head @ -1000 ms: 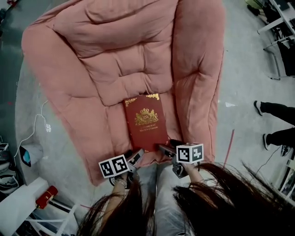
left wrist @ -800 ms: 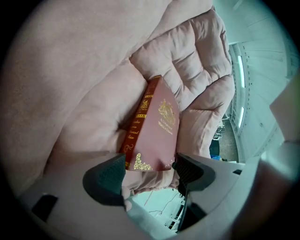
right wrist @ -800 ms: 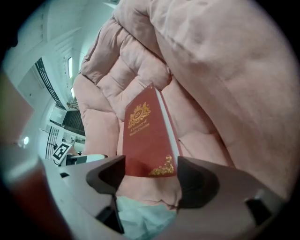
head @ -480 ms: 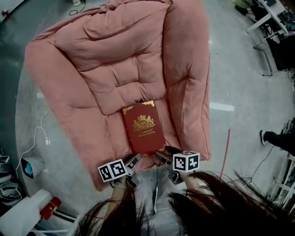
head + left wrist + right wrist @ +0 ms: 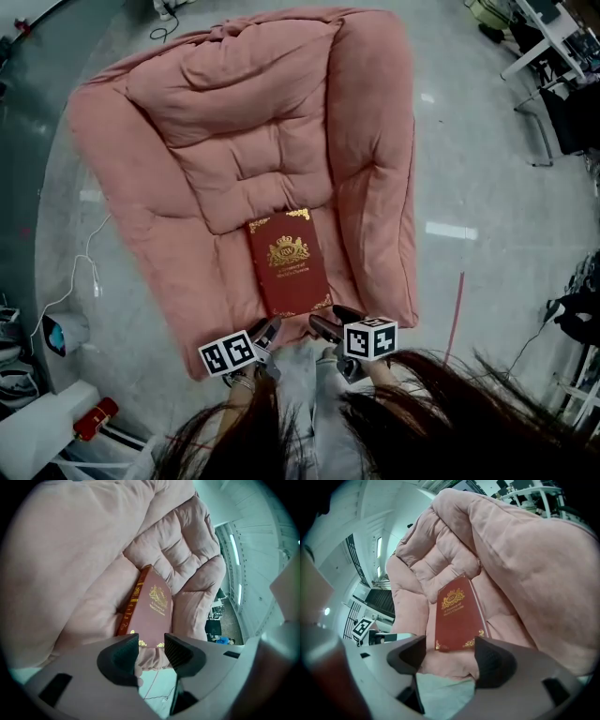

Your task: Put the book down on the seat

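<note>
A dark red book with a gold crest lies flat, cover up, on the seat of the big pink cushioned chair. Nothing holds it. My left gripper hovers just off the seat's front edge, short of the book's near left corner. Its jaws are closing with nothing between them. In the left gripper view the book lies beyond the left gripper. My right gripper stands open by the book's near right corner and does not touch it. From the right gripper, the book lies ahead.
The chair's thick arms rise on both sides of the seat. On the glossy floor, a white cable runs at the left and a red line at the right. A red box sits at the lower left. Desk legs stand at the far right.
Both grippers have drawn back a little from the book's near edge. The book stays flat on the seat. The head view has pulled back and shows more of the chair.
</note>
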{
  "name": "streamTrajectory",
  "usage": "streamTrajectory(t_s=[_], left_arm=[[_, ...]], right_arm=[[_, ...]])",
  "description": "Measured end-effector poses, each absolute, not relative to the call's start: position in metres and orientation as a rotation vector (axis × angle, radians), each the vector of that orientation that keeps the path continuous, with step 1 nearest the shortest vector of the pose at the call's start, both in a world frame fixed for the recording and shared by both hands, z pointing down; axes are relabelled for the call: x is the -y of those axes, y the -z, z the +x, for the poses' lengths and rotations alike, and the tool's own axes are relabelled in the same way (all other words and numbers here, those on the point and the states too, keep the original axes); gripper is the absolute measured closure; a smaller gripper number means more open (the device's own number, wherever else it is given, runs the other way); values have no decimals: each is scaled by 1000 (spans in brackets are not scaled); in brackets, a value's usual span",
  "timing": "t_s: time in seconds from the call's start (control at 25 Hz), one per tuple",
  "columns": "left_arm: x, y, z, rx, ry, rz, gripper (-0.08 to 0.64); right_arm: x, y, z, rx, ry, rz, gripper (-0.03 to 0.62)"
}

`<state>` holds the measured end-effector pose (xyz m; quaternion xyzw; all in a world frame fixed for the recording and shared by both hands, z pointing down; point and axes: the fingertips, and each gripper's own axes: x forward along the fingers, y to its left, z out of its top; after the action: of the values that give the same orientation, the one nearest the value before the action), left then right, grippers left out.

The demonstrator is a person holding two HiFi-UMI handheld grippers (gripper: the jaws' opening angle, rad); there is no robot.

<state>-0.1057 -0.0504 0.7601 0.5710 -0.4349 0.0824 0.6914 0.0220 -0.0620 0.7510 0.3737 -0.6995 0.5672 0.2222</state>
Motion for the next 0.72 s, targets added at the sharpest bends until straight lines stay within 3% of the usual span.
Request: streamTrajectory(t_s=[0.16,0.24,0.72], left_arm=[[37,-749,-98,1015,-150,1267,416],[27,-743,-92,1029,-139,1265,416],[-20,-695,-66,1090,-77,1315,453]], right_arm=[[49,-738,31,1959,-1518,1009,266],[43,-730,38,1978,-1478,1010,320],[1,-682,59,2078,-1417,974,321]])
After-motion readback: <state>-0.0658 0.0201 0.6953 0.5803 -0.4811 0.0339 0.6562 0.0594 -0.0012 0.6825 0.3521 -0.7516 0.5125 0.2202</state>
